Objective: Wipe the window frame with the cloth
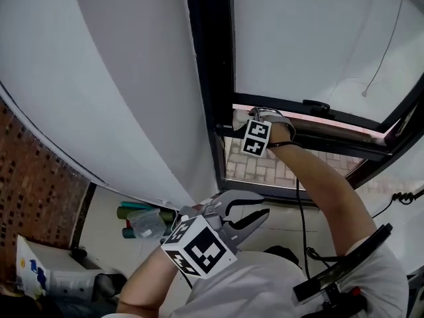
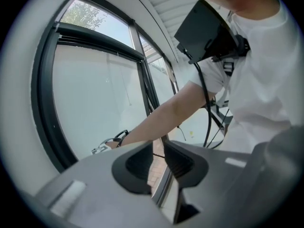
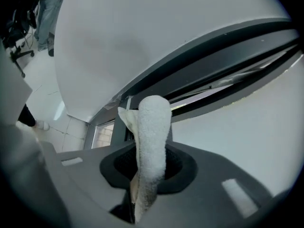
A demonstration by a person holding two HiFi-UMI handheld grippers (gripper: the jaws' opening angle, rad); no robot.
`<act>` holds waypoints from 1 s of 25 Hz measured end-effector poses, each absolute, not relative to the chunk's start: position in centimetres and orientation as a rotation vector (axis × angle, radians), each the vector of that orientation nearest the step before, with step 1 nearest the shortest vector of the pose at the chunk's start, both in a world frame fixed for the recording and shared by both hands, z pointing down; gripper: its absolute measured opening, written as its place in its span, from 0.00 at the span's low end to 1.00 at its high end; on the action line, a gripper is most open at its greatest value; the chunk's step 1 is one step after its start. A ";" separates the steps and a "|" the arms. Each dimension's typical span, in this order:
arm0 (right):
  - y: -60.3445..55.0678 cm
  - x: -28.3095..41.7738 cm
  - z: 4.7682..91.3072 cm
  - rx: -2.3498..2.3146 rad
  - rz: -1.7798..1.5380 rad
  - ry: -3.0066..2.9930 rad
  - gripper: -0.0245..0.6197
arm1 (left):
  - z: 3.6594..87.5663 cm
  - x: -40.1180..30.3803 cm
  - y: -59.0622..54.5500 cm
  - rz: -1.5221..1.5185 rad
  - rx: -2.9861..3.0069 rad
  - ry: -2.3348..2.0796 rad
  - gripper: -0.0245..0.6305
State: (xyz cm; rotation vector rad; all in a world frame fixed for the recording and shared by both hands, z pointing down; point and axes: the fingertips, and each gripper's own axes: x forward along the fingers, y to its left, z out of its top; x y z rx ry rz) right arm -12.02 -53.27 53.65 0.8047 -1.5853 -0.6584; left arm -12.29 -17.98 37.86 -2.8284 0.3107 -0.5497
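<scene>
Wall point(image 1: 99, 78), white and broad, fills the left of what we see from the head, and beside it runs the dark window frame point(image 1: 209, 78) with a pale glass pane point(image 1: 311, 38) to its right. Below the pane a horizontal bar of the frame crosses, and under it we look out onto brick paving point(image 1: 265, 167).

Our right arm reaches up to the corner where the upright meets that bar, and the right gripper point(image 1: 248, 116) sits right at that corner. In the right gripper view, the right gripper point(image 3: 152, 156) is clamped on the cloth point(image 3: 153, 137), a white terry roll that stands up out of the jaws, its tip in front of the frame's corner. We cannot tell whether the tip touches the frame.

Our left gripper point(image 1: 255, 211) hangs low near our chest, well apart from the frame. In its own view the left gripper point(image 2: 159, 148) has its jaws a little apart, with nothing between them.

Down on the floor by the wall lie green bottles point(image 1: 136, 212), and a black cable point(image 1: 301, 211) runs along our right forearm.
</scene>
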 end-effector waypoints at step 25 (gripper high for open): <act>-37.5 1.9 50.6 0.835 -0.675 -1.632 0.15 | 37.4 1.5 -15.8 -0.461 -2.812 -0.013 0.18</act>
